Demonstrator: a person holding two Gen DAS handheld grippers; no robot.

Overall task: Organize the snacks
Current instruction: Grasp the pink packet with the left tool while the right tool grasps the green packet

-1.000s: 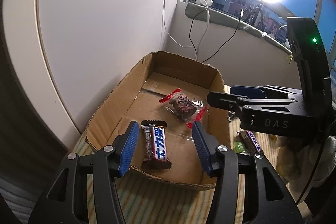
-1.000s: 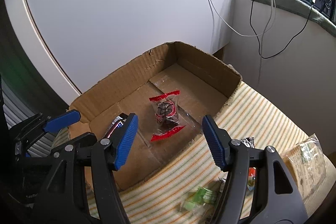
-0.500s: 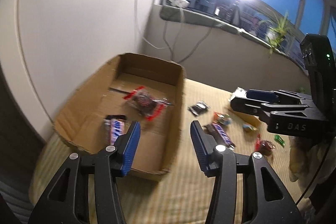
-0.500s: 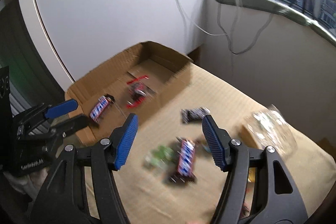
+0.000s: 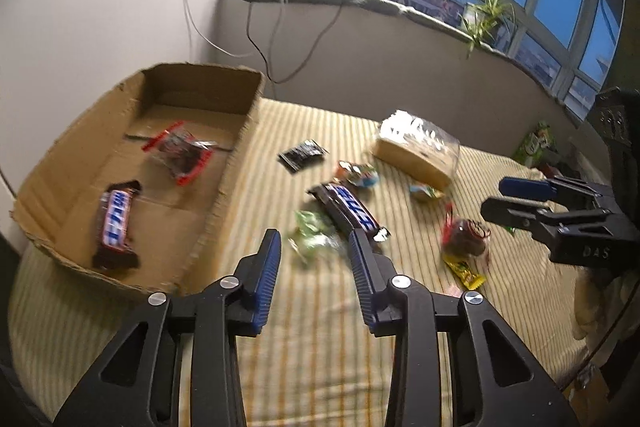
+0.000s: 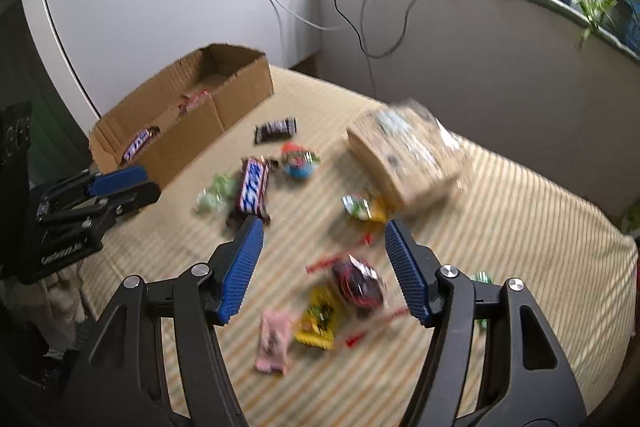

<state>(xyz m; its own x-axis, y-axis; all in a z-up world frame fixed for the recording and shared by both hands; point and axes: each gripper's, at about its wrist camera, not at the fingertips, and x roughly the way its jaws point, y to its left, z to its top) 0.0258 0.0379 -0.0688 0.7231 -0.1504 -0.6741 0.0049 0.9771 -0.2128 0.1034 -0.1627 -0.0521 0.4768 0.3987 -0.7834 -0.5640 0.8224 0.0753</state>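
A cardboard box (image 5: 236,143) at the left holds a Snickers bar (image 5: 117,221) and a red-edged clear packet (image 5: 178,157). Several loose snacks lie on the striped cloth: a second Snickers bar (image 5: 350,211), a green packet (image 5: 316,237), a black packet (image 5: 302,155), a dark round red-trimmed packet (image 6: 358,285), a yellow packet (image 6: 320,319) and a pink packet (image 6: 274,341). My left gripper (image 5: 314,259) is open and empty above the green packet. My right gripper (image 6: 322,259) is open and empty above the dark round packet.
A large clear bag with a tan base (image 6: 408,157) lies at the back right of the cloth. The box (image 6: 192,131) stands against a white wall. Cables hang from a windowsill (image 5: 360,1). The cloth's edge drops off at the right (image 6: 624,259).
Both grippers have swung right, away from the box and out over the loose snacks on the cloth. Both stayed open and empty.
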